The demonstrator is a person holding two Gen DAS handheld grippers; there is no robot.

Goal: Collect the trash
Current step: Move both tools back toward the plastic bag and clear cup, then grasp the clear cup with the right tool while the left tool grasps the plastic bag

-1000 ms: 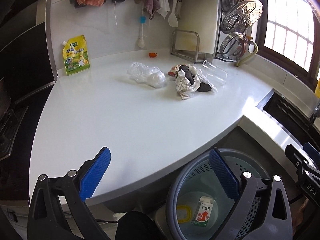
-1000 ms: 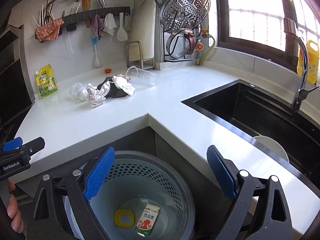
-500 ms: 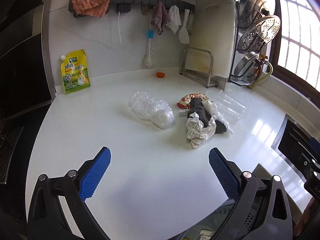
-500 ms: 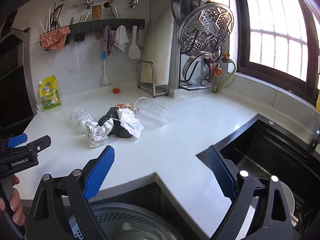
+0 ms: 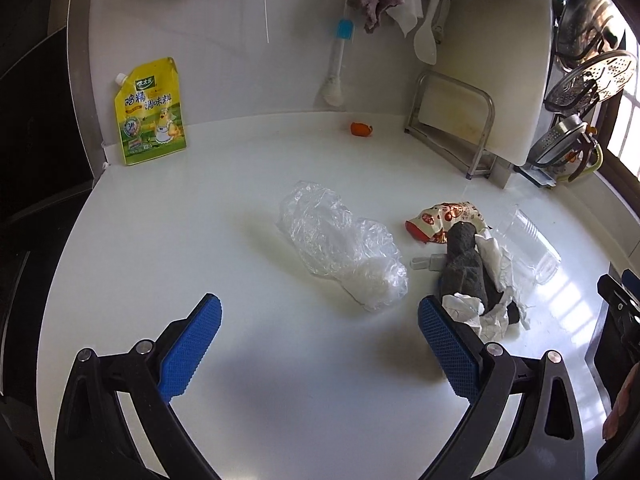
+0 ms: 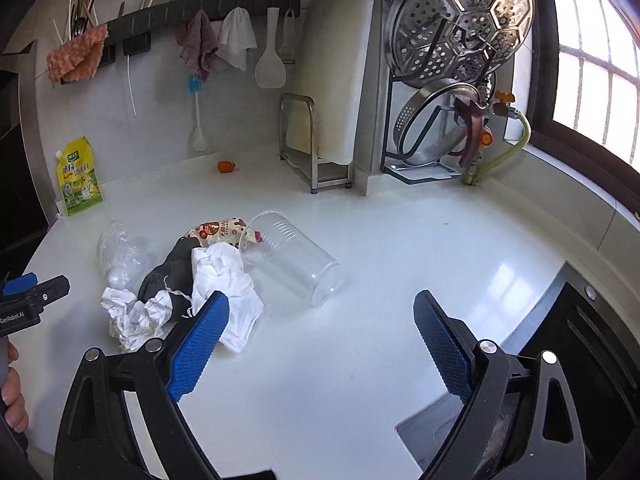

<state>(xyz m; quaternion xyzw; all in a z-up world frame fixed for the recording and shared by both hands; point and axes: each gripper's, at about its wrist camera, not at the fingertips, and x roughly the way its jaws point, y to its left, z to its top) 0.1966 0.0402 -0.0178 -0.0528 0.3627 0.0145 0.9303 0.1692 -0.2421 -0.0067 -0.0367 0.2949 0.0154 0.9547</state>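
Both grippers empty, fingers spread wide: left gripper (image 5: 320, 346); right gripper (image 6: 322, 338); trash uncollected on tabletop (image 5: 200, 240): clear plastic wrap (image 5: 344, 256) ahead betw. left fingers; crumpled paper (image 6: 224, 280) by right's left finger; plastic cup (image 6: 296, 260) ahead; bin not in view.

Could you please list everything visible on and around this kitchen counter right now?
Plastic bag: one, clear, crumpled, counter centre.
Snack wrapper: one, red and white, behind the pile.
Dark rag: one, black, in the pile.
Crumpled paper: one, white, front of pile.
White cloth: one, beside the rag.
Plastic cup: one, clear, lying on its side.
Seasoning pouch: one, yellow, against the wall.
Small orange object: one, near the wall.
Sink: one, black, at right.
Left gripper: fingers blue, open.
Right gripper: fingers blue, open.
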